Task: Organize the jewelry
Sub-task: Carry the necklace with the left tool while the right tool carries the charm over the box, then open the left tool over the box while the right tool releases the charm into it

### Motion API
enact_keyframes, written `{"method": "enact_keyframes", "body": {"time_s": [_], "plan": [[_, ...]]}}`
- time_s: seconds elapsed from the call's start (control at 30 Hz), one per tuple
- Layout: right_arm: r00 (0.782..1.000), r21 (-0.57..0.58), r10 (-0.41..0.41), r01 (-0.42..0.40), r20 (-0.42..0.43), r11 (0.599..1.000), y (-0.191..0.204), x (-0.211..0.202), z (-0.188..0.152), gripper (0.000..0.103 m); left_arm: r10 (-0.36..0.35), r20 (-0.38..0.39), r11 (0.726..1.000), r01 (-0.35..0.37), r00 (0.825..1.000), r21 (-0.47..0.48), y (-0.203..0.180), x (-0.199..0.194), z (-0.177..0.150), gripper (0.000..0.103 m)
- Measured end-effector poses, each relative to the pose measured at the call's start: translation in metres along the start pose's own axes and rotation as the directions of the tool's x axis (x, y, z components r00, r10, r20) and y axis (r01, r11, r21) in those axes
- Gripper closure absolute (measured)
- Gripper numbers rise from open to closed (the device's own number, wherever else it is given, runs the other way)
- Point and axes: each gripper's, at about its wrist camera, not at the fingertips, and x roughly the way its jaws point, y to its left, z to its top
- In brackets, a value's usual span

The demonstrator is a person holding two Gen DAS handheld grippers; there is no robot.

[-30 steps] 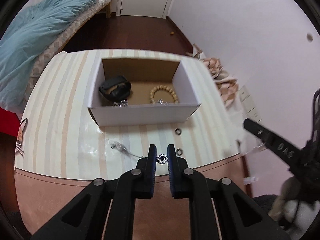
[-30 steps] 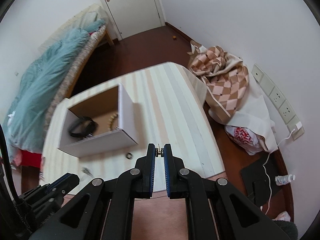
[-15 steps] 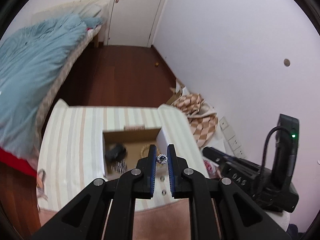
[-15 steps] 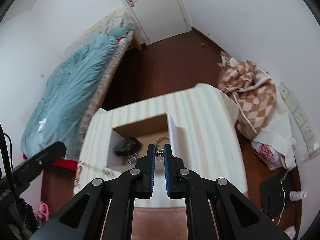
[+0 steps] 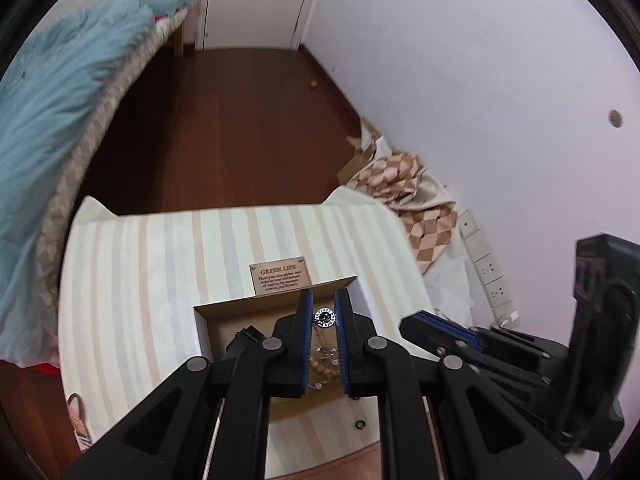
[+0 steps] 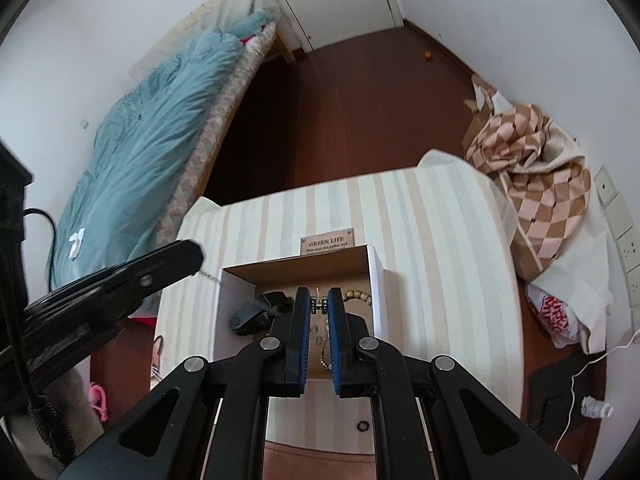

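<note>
**A:** What was the left gripper [image 5: 324,317] doing?

**B:** It was clenched on a small round jewelled piece [image 5: 324,317], pinched between its blue pads and held over the open cardboard box [image 5: 202,330], near the box's far wall.

**A:** And the right gripper [image 6: 319,305]?

**B:** Also clamped, on a tiny stud-like piece [image 6: 319,305] that bridged its pads, likewise above the box [image 6: 378,280].

**A:** What lay inside the box?

**B:** A black band [image 6: 256,312] on its left side, a wooden bead bracelet [image 6: 358,295] towards its right wall, and some fine chain and small rings on the floor, partly hidden by the fingers.

**A:** Anything outside it?

**B:** A dark ring [image 6: 362,426] lay on the striped tablecloth [image 6: 440,280] in front of the box, and a small wooden plaque [image 6: 328,242] lay just behind the box.
</note>
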Motion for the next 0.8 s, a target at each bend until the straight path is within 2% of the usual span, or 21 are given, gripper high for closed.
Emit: {"method": "enact_keyframes", "body": {"time_s": [0.2, 0.23, 0.3, 0.33, 0.37, 0.5, 0.57, 0.63, 0.67, 0.7, 0.8], "plan": [[0.997, 0.006, 0.011, -0.011, -0.077, 1.000, -0.005, 0.029, 0.008, 0.094, 0.012, -0.113, 0.999, -0.016, 0.993, -0.035, 0.013, 0.036, 0.009, 0.091], [0.996, 0.005, 0.010, -0.010, -0.084, 1.000, -0.005, 0.032, 0.009, 0.094, 0.027, -0.119, 0.999, -0.032, 0.993, -0.037, 0.015, 0.039, 0.010, 0.086], [0.995, 0.007, 0.013, -0.012, -0.096, 1.000, -0.005, 0.038, 0.012, 0.094, 0.043, -0.113, 0.997, -0.049, 0.993, -0.054, 0.019, 0.038, 0.010, 0.063], [0.995, 0.011, 0.014, -0.013, -0.099, 1.000, -0.005, 0.041, 0.013, 0.094, 0.049, -0.105, 0.996, -0.056, 0.993, -0.066, 0.021, 0.037, 0.010, 0.039], [0.994, 0.015, 0.017, -0.015, -0.104, 1.000, -0.006, 0.042, 0.015, 0.094, 0.056, -0.093, 0.995, -0.063, 0.994, -0.079, 0.024, 0.035, 0.010, 0.028], [0.990, 0.029, 0.045, -0.041, -0.134, 0.999, -0.004, 0.048, 0.023, 0.093, 0.113, -0.064, 0.988, -0.120, 0.991, -0.102, 0.033, 0.026, 0.012, 0.024], [0.988, 0.039, 0.056, -0.051, -0.143, 0.998, -0.004, 0.048, 0.025, 0.092, 0.165, -0.056, 0.980, -0.170, 0.985, -0.099, 0.037, 0.021, 0.012, 0.002], [0.989, 0.035, 0.057, -0.053, -0.136, 0.998, -0.002, 0.046, 0.026, 0.073, 0.223, -0.037, 0.971, -0.225, 0.974, -0.086, 0.038, 0.016, 0.011, 0.001], [0.989, 0.034, 0.058, -0.054, -0.134, 0.998, -0.001, 0.045, 0.026, 0.049, 0.240, -0.030, 0.967, -0.241, 0.970, -0.082, 0.039, 0.013, 0.010, 0.001], [0.990, 0.035, 0.060, -0.056, -0.130, 0.998, -0.001, 0.044, 0.026, 0.031, 0.255, -0.019, 0.963, -0.256, 0.967, -0.080, 0.041, 0.010, 0.009, 0.001], [0.993, 0.028, 0.042, -0.039, -0.113, 0.999, 0.000, 0.038, 0.023, 0.030, 0.287, 0.012, 0.954, -0.285, 0.958, -0.089, 0.045, -0.001, 0.004, 0.001]]}}
